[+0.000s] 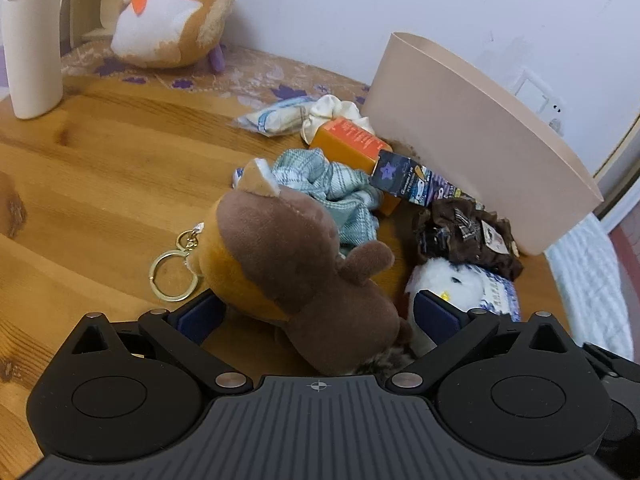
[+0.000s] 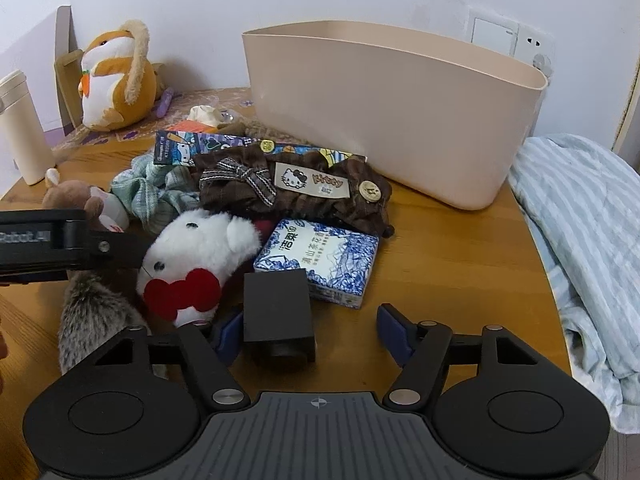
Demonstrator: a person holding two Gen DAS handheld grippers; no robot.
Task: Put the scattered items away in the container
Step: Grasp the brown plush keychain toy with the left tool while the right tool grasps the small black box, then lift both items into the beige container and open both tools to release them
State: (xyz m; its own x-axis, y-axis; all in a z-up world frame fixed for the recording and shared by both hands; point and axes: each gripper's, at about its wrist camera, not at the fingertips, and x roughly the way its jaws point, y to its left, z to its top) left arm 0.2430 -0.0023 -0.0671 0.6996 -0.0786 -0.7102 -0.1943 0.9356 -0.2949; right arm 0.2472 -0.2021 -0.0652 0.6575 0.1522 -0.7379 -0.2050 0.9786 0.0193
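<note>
**Both jaws open, each straddling an item**

Jaws stand apart: the left gripper [image 1: 316,312] straddles the brown plush [image 1: 296,264], the right gripper [image 2: 310,334] the black box [image 2: 278,316]. Risk: closing could snag the neighbouring white plush [image 2: 196,256]. The beige container [image 2: 392,116] waits behind the pile.

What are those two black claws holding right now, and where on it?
Nothing is gripped. The left gripper stands open around the brown plush squirrel; the right gripper stands open around the small black box, one pad beside it, the other apart.
</note>
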